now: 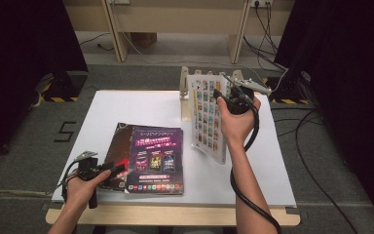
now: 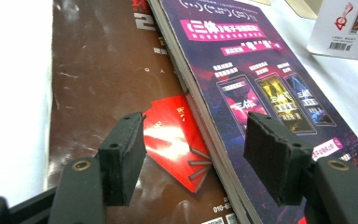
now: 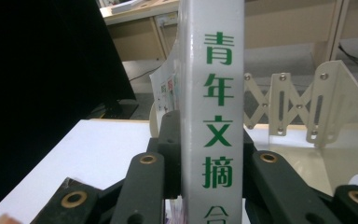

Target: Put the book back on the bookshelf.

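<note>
My right gripper (image 1: 224, 97) is clamped on the spine of the white book (image 3: 212, 93), holding it upright near the table's (image 1: 126, 105) far edge just in front of the rack (image 3: 303, 105), probably so it slides in spine-out. My left gripper (image 2: 193, 156) rests with jaws apart, gripping nothing, over the two magazines (image 1: 146, 158) lying near the front-left corner, ready for the next.

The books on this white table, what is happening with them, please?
A person works with a claw in each hand. The right claw is shut on the spine of a thick white book with green characters, holding it upright near the cream expandable metal book rack. The left claw is open over a purple-covered book lying on a brown-covered magazine.
</note>
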Available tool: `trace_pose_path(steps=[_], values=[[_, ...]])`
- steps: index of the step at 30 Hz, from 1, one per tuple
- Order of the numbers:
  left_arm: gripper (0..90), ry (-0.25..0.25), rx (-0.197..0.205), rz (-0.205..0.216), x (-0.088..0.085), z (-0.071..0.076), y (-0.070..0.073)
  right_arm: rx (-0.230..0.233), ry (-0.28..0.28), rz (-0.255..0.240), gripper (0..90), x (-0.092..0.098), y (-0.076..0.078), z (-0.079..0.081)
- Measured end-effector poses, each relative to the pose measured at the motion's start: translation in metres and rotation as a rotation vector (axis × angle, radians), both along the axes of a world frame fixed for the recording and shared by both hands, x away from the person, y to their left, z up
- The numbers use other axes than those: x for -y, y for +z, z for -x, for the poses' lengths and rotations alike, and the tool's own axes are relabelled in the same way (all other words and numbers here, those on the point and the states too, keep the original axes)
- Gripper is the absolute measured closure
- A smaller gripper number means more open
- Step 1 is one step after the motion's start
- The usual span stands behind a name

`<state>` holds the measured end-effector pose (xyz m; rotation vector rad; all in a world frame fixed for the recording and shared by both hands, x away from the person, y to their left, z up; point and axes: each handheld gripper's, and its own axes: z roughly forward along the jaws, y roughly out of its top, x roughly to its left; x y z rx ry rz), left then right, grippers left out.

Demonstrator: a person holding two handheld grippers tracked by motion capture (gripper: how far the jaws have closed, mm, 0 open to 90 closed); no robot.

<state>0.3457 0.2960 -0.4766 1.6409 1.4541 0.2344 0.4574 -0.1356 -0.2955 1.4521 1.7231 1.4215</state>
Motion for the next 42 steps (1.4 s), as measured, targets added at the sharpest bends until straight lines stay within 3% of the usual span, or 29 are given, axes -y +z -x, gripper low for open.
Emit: trace_pose_path(steps=[15,24,28,42], values=[[37.0,0.007,0.004,-0.001,0.0,0.0,0.0,0.032,-0.049,0.002,74.1,0.014,0.007,-0.002],[36.9,0.0,-0.004,-0.009,0.002,0.0,-0.003,0.018,-0.052,-0.004,74.2,0.018,0.012,-0.005],[36.9,0.004,0.0,-0.003,0.001,-0.001,-0.002,0.042,-0.061,0.0,74.2,0.021,0.014,-0.005],[36.9,0.007,-0.002,0.0,-0.001,-0.002,-0.002,0.049,-0.106,-0.003,74.2,0.03,0.016,-0.01]])
